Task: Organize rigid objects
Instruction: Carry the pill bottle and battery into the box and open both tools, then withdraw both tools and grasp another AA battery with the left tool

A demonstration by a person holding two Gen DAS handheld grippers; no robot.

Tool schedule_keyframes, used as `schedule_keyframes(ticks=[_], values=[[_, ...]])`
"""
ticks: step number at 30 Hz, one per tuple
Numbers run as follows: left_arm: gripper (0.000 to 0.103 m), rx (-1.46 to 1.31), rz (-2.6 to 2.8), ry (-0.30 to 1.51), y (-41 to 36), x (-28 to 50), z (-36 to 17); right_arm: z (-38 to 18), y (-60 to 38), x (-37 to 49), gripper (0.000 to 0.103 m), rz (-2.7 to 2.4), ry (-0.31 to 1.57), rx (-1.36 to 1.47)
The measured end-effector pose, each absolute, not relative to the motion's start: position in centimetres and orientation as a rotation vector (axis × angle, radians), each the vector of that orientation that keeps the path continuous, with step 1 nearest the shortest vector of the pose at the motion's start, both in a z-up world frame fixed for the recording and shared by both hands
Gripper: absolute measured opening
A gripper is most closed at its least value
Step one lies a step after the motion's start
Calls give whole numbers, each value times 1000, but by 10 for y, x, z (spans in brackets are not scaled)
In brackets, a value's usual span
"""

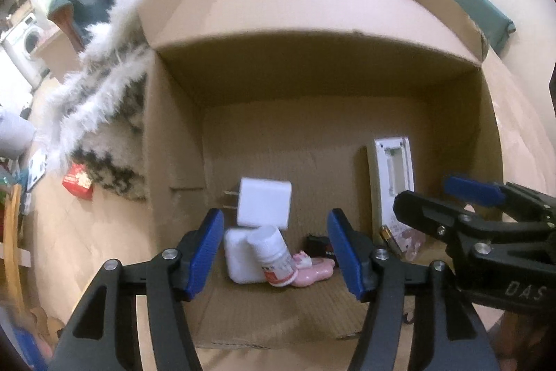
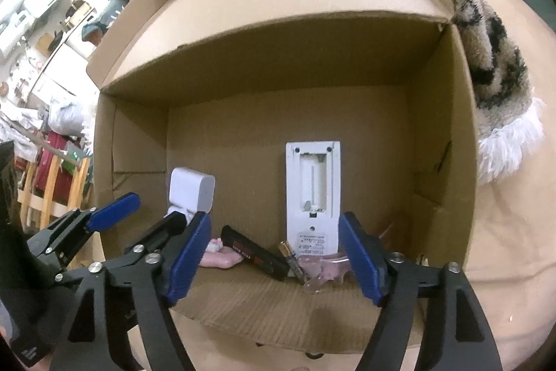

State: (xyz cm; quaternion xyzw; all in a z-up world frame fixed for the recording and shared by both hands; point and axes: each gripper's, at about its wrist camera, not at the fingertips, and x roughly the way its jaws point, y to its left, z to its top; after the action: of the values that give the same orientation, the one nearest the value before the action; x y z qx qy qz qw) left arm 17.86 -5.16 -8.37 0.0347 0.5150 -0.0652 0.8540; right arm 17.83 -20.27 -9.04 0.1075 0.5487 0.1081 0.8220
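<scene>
Jaws of left gripper [image 1: 274,254] stood spread, nothing pinched; pill bottle [image 1: 272,254] lay between them, leaning on lower charger [image 1: 239,261]. Right gripper [image 2: 274,256] likewise spread, empty; battery [image 2: 291,258] and remote [image 2: 312,193] just beyond. Best retreat straight up, clear of box [image 1: 312,79] walls, avoiding upper charger [image 1: 264,202] further ahead.

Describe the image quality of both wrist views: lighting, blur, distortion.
Left wrist view: strong fisheye bends the brown cardboard box; its interior is shadowed, and the white square charger is softly blurred. Right wrist view: same curvature, dark corners, washed-out bright room at left; the white rectangular remote reads fairly sharp.
</scene>
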Motion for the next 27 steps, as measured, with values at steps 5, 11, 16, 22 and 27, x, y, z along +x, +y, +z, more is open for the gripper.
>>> schedule_keyframes(ticks=[5,11,16,22,27], values=[[59,55,-135,1061,-47,176,-77,-83,-213,177,90,210,1151,256],[59,15,-142,1033,-41,172,-62,-74,-216,174,90,203,1132,268],[59,-4,-146,989,-31,163,-38,-63,-222,167,90,195,1103,275],[59,-50,-96,988,-10,149,-23,-55,-227,154,90,184,1093,276],[59,-70,-74,1007,1,127,-23,-44,-227,135,90,199,1073,250]])
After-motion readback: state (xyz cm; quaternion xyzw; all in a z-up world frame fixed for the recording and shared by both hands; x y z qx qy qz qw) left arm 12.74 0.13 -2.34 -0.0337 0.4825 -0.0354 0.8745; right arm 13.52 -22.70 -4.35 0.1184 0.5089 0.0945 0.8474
